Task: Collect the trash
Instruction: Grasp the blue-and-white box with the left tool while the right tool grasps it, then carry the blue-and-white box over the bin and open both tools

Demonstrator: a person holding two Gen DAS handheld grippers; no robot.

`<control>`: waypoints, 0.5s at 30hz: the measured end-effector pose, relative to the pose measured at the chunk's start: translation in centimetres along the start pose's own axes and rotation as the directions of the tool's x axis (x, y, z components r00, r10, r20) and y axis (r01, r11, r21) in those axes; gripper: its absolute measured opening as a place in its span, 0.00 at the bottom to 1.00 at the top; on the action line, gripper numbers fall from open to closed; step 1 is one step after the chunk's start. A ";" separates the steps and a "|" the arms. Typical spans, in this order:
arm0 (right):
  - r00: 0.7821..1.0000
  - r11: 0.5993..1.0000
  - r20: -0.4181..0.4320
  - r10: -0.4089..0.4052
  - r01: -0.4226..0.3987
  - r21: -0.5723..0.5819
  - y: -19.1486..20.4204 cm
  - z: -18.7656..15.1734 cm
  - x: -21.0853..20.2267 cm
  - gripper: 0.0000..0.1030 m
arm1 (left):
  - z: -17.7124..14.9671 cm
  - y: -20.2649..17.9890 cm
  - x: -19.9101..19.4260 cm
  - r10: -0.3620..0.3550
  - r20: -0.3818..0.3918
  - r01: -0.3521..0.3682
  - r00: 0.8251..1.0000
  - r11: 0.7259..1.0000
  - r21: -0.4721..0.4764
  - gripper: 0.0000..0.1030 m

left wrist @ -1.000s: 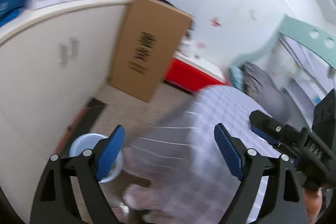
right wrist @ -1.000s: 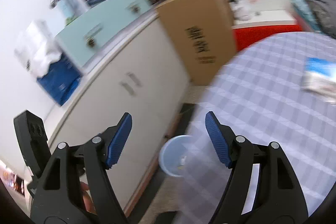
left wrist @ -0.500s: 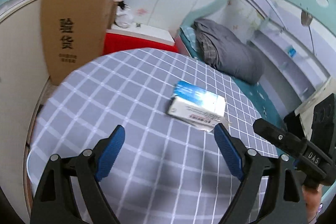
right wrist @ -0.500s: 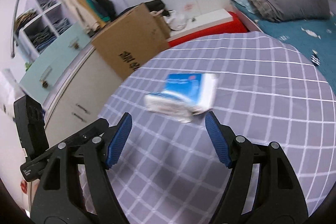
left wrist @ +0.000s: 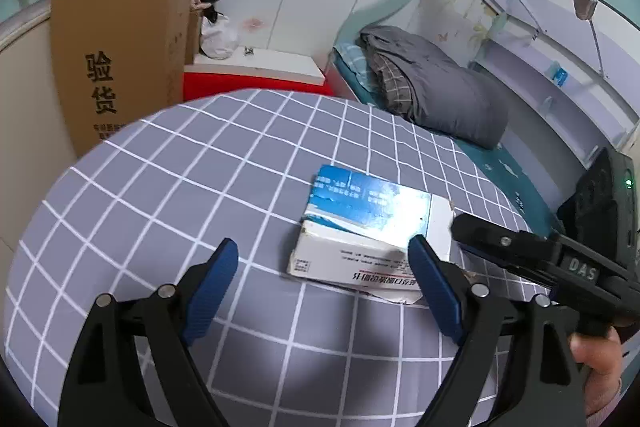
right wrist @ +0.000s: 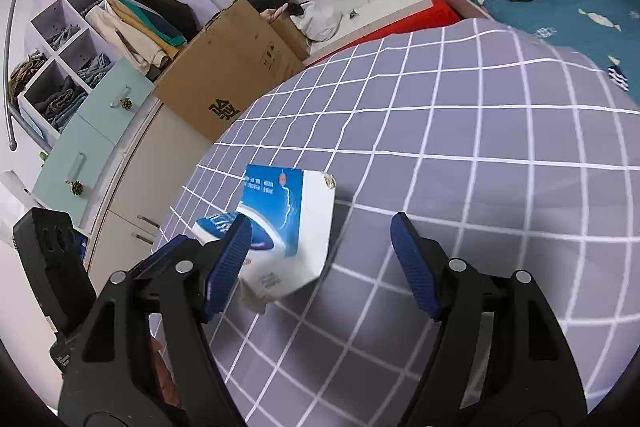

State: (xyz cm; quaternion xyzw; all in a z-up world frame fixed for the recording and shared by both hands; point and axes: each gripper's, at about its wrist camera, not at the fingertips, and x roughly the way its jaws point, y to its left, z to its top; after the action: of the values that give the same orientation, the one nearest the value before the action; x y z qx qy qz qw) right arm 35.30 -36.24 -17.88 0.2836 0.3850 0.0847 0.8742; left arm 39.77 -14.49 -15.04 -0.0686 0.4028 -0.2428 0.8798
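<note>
A crushed blue and white carton (left wrist: 368, 235) lies on the round table with the grey checked cloth (left wrist: 200, 179). My left gripper (left wrist: 324, 287) is open and empty, just in front of the carton, its right fingertip (left wrist: 424, 259) at the carton's near right corner. In the right wrist view the carton (right wrist: 288, 227) lies close ahead and left; my right gripper (right wrist: 320, 247) is open, its left fingertip (right wrist: 232, 247) overlapping the carton's near left edge. The right gripper's body also shows in the left wrist view (left wrist: 532, 259), beside the carton's right end.
A tall cardboard box (left wrist: 116, 59) stands beyond the table's far left edge, against a cream cabinet (right wrist: 132, 195). A red and white low bench (left wrist: 256, 75) is behind the table. A bed with a grey quilt (left wrist: 432, 83) lies to the right.
Both grippers swung from the cabinet and a blue bin on the floor to the table, then moved closer to the carton. Both stayed open.
</note>
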 end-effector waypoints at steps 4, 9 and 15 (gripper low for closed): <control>0.999 0.999 -0.017 0.032 -0.033 -0.019 0.6 0.1 1.1 0.50 | 0.4 0.1 0.2 -0.044 0.008 0.044 0.999 0.999 0.000 0.79; 1.000 0.998 -0.014 -0.009 0.008 -0.061 1.5 -0.4 1.7 0.23 | 0.5 -0.5 0.7 -0.051 -0.006 0.051 0.999 0.998 0.029 0.50; 1.000 0.998 -0.009 -0.011 0.011 -0.062 1.2 -0.5 0.9 0.20 | 0.4 0.3 0.1 -0.052 0.008 0.052 0.999 0.999 0.007 0.27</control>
State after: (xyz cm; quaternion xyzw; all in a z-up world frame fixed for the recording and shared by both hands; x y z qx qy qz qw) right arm 35.64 -34.68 -18.03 0.2541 0.3880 0.0932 0.8810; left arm 40.22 -14.31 -14.87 -0.0768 0.3966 -0.2668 0.8750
